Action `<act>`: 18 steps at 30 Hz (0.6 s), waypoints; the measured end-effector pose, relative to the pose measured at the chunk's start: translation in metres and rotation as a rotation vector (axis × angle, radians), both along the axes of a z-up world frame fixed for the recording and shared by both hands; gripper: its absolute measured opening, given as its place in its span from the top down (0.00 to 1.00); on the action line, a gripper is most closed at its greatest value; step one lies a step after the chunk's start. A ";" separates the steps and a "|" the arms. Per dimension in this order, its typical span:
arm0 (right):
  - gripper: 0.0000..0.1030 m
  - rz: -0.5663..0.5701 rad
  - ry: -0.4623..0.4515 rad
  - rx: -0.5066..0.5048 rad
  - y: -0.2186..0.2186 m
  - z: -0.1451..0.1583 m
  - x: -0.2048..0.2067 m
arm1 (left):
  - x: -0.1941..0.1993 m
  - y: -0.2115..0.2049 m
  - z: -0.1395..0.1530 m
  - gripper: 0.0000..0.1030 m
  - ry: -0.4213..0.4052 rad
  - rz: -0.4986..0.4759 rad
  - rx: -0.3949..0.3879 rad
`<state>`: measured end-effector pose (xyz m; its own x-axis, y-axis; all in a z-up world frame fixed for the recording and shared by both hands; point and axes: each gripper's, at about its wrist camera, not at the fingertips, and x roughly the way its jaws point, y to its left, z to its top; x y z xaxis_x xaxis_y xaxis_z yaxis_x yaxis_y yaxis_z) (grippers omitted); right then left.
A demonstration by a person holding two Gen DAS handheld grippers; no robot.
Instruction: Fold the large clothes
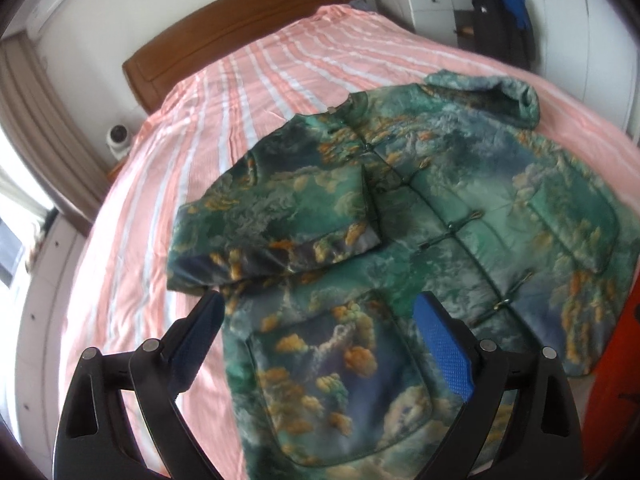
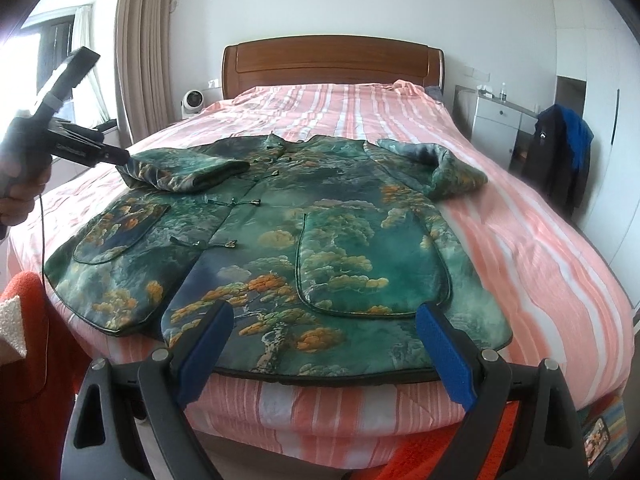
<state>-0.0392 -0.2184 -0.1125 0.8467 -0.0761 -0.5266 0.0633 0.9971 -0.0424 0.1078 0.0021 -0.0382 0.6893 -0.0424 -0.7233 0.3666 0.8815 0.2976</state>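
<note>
A large green printed jacket (image 2: 280,236) lies front-up and buttoned on the bed (image 2: 520,248), its hem at the near edge of the mattress and its collar toward the wooden headboard (image 2: 332,62). Both sleeves are turned in: the left sleeve (image 2: 188,170) is laid across the chest, the right sleeve (image 2: 436,168) is bunched and doubled back at the shoulder, less tidy than the other.

The step in hand looks like the sleeve fold, nearly done. The left gripper (image 1: 320,332) hangs over the jacket's left side near the pocket (image 1: 336,384), jaws wide apart and gripping nothing. The right gripper (image 2: 324,344) hovers in front of the hem, also spread wide and empty – cloth shows between its blue pads but they do not press it.

Next, I judge, comes either flattening the right sleeve or taking the hem with both grippers and carrying it up toward the collar. The padded cloth looks thick, so each jaw would need a deep bite on the hem edge – and both should lift together, or the sleeves may slide out.

As for containers, only the jacket's two patch pockets show; whether anything is in them cannot be told
</note>
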 end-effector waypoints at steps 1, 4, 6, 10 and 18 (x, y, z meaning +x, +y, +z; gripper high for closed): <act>0.11 0.001 0.000 0.001 0.000 0.000 0.000 | 0.002 -0.001 -0.001 0.07 0.002 -0.001 0.006; 0.11 0.008 -0.001 0.001 0.001 0.000 0.001 | 0.005 -0.004 -0.005 0.07 0.016 -0.007 0.002; 0.11 0.013 -0.002 0.002 0.002 0.000 0.000 | 0.006 -0.007 -0.008 0.06 0.021 -0.010 0.008; 0.11 0.021 0.006 0.006 0.002 -0.002 0.002 | 0.009 -0.012 -0.013 0.06 0.025 -0.012 0.027; 0.11 0.027 0.006 0.014 0.002 -0.003 0.003 | 0.019 -0.013 -0.021 0.06 0.032 -0.005 0.052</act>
<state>-0.0363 -0.2169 -0.1159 0.8449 -0.0457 -0.5329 0.0360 0.9989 -0.0287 0.1272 -0.0109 -0.0589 0.6659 -0.0074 -0.7460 0.3806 0.8634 0.3311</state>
